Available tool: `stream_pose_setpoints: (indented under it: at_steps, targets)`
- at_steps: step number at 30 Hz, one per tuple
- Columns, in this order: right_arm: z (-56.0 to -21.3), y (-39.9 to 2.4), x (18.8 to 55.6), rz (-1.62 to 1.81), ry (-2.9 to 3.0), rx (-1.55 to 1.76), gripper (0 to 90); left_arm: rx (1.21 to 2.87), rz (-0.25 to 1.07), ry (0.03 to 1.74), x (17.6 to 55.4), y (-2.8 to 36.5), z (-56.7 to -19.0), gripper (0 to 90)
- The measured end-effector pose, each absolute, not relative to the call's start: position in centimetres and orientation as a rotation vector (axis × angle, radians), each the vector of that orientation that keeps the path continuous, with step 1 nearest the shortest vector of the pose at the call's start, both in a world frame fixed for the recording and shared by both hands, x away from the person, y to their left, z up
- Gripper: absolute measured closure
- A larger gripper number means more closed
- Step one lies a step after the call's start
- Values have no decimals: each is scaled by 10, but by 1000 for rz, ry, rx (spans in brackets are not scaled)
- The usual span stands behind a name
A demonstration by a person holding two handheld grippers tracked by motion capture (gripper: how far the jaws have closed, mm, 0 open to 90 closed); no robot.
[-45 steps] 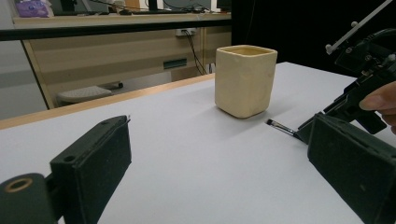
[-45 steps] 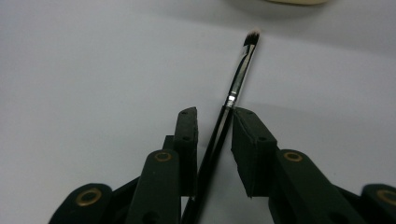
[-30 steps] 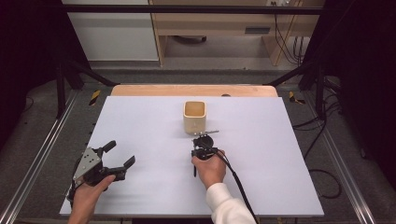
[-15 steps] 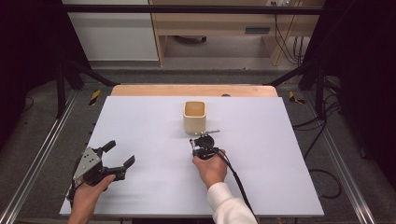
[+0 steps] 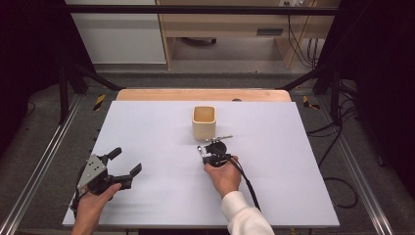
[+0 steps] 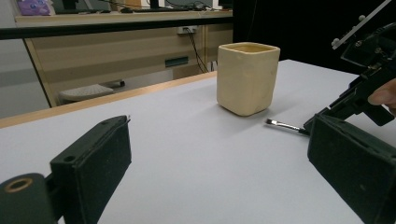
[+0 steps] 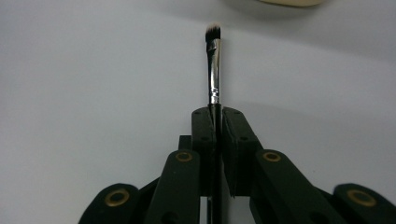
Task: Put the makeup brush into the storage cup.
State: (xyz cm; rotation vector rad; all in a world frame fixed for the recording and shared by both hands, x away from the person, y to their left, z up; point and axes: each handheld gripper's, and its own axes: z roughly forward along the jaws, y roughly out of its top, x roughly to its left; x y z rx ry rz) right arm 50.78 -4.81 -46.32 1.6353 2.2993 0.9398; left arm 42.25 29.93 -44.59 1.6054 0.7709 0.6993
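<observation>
My right gripper (image 5: pixel 203 155) sits near the middle of the white table (image 5: pixel 293 161), pointing at the cream square cup (image 5: pixel 203 122) just beyond it. It is shut on a thin brush (image 7: pixel 214 70): the dark handle is pinched between the pads, while the silver ferrule and short bristles stick out ahead, low over the table. From the left gripper view, the brush (image 6: pixel 282 125) lies in front of the cup (image 6: pixel 246 77), held by the right gripper (image 6: pixel 312 127). My left gripper (image 5: pixel 127 160) rests at the table's front left, open, with nothing between its jaws (image 6: pixel 217 135).
A wooden strip (image 5: pixel 203 94) borders the table's far edge. Metal rails (image 5: pixel 44 161) run along both sides. A wooden cabinet (image 5: pixel 230 29) and cables stand on the floor beyond. Bare tabletop lies to the right of the cup and between the two grippers.
</observation>
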Motion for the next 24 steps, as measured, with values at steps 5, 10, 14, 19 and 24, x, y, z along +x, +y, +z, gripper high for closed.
stream_pose_setpoints:
  at_steps: [5, 10, 14, 19, 24]
  targets:
    - [-457, -53, 506, 968, 2303, 1625, 838, 1607, 698, 770, 422, 299, -446, 56]
    - [-450, -61, 502, 1014, 2304, 1601, 838, 1607, 697, 770, 423, 299, -446, 56]
    - [-445, -70, 499, 1035, 2299, 1592, 837, 1605, 698, 769, 422, 299, -445, 56]
    - [-438, -81, 496, 1058, 2296, 1573, 838, 1595, 699, 769, 422, 299, -444, 56]
    - [-428, -90, 496, 1099, 2287, 1553, 838, 1601, 701, 768, 421, 298, -444, 56]
